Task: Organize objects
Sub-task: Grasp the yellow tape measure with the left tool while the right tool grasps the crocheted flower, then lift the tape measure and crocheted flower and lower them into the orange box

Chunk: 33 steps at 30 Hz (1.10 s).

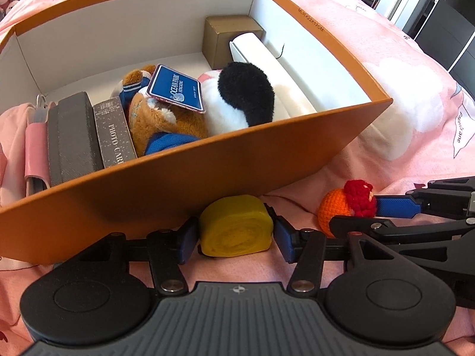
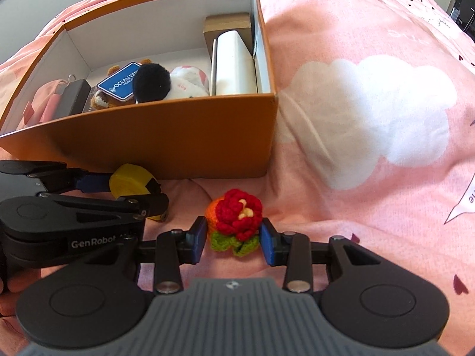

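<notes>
A yellow tape measure (image 1: 234, 228) lies on the pink bedspread against the front wall of an orange box (image 1: 207, 172). My left gripper (image 1: 236, 237) has its blue pads against both sides of it and is shut on it. To its right, my right gripper (image 2: 233, 237) is shut on a crochet flower (image 2: 237, 216), which is red on an orange base with green leaves and sits low over the bedspread. In the right wrist view the left gripper (image 2: 130, 191) and the tape measure (image 2: 127, 182) lie at the left, just below the box (image 2: 148, 142).
The open box holds a panda plush (image 1: 243, 98), a brown bear plush (image 1: 160, 118) with a blue tag, a photo card box (image 1: 114, 133), a dark grey case (image 1: 74, 136), a pink wallet (image 1: 35, 154), a gold box (image 1: 225, 35) and a white box (image 1: 267, 59). Pink bedspread (image 2: 371, 118) stretches to the right.
</notes>
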### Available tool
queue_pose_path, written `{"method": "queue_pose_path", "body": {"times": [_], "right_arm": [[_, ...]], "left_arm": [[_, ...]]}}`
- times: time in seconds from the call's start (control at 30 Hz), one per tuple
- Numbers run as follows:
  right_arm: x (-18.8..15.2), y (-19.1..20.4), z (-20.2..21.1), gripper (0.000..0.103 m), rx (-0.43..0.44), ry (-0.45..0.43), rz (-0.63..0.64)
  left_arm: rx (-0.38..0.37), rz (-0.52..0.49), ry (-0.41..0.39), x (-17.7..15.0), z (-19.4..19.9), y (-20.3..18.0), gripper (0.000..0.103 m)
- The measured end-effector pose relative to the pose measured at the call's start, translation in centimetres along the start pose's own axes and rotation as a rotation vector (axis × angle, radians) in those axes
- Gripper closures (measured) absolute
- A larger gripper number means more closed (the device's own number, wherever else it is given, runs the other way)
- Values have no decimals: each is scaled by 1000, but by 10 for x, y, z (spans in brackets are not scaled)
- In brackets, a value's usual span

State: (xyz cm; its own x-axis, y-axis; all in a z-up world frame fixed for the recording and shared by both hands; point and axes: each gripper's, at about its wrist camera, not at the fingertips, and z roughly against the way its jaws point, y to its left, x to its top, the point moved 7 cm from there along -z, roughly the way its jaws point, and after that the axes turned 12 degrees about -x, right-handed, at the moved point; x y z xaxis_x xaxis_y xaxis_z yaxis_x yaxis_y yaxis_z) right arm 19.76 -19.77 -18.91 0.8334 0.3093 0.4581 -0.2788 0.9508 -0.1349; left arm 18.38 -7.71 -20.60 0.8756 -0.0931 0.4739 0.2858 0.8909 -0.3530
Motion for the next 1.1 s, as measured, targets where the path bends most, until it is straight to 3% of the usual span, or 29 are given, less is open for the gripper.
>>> {"method": "queue_pose_path", "body": {"times": [0.2,0.33,0.6,0.77,1.1], "right_arm": [[2,0,5,63,9,-18,3],[6,1,17,63,19,-43,38],[18,12,61,63,106,-105,99],[23,19,96,63,120,-190,128],[80,38,132,63,145,-349,177]], "left_arm": [[-28,8,2,0,14,-1,41],[-84,26,-1,-2,33,-2,41],[-104,-45,-80,1,86,-19,41],[-96,-82,-165,15,116,-30,41],[-10,-60,-250,58,147,-11,41]]}}
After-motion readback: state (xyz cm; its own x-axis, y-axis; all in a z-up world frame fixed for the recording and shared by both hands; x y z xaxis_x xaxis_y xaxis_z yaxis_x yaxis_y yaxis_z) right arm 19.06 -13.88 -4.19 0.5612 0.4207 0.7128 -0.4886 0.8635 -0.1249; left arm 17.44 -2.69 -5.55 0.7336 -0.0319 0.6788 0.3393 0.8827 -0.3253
